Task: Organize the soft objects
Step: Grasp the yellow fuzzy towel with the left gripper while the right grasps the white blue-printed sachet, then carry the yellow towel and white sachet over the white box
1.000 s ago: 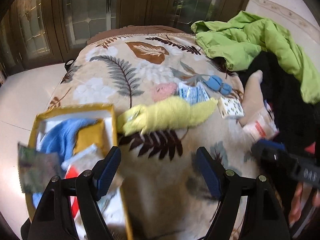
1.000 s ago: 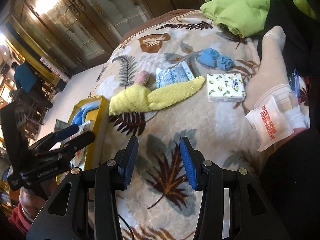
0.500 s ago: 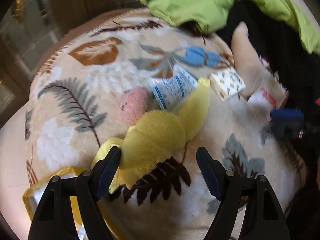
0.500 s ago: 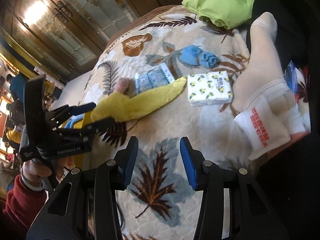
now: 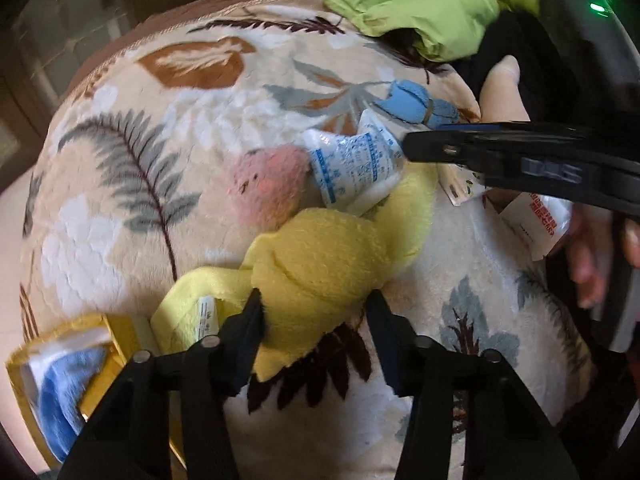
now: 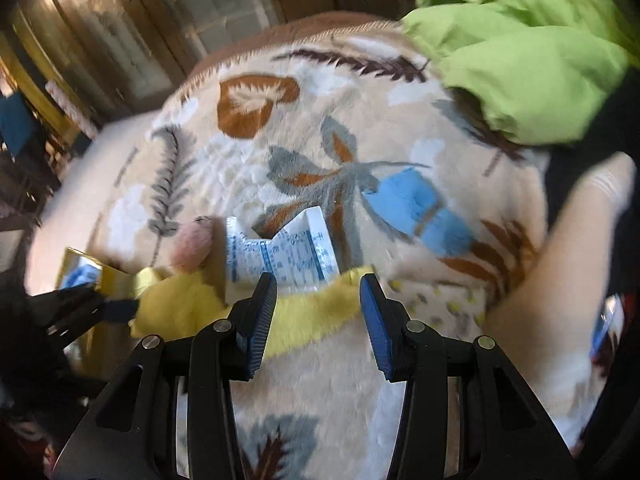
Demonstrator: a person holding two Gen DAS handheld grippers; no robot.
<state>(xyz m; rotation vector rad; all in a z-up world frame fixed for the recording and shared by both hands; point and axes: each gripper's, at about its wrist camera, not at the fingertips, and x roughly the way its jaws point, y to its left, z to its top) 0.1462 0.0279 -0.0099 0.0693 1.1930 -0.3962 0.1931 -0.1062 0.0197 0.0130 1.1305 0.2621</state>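
Note:
A yellow plush toy (image 5: 320, 264) lies on the leaf-patterned blanket (image 5: 160, 128). My left gripper (image 5: 314, 316) points down over its thick end, and its jaws are closing, with both pads pressed against the plush. My right gripper (image 6: 318, 312) stands open above the toy's thin end (image 6: 316, 316) and holds nothing. It hangs just short of a white-and-blue tissue packet (image 6: 280, 260). In the left wrist view the right gripper (image 5: 412, 148) reaches in from the right. A pink fuzzy ball (image 5: 272, 184) touches the packet (image 5: 352, 168).
A yellow box (image 5: 60, 344) holding blue cloth sits at the blanket's near-left edge. A rolled blue sock (image 6: 416, 204), a lemon-print tissue pack (image 6: 440, 300), a white packet with red print (image 5: 536, 216), a beige socked foot (image 6: 580, 248) and a green jacket (image 6: 520, 52) fill the right side.
My left gripper came down from beside the box onto the yellow plush and its jaws narrowed around it. The right gripper swept forward to the packet and the toy's thin end.

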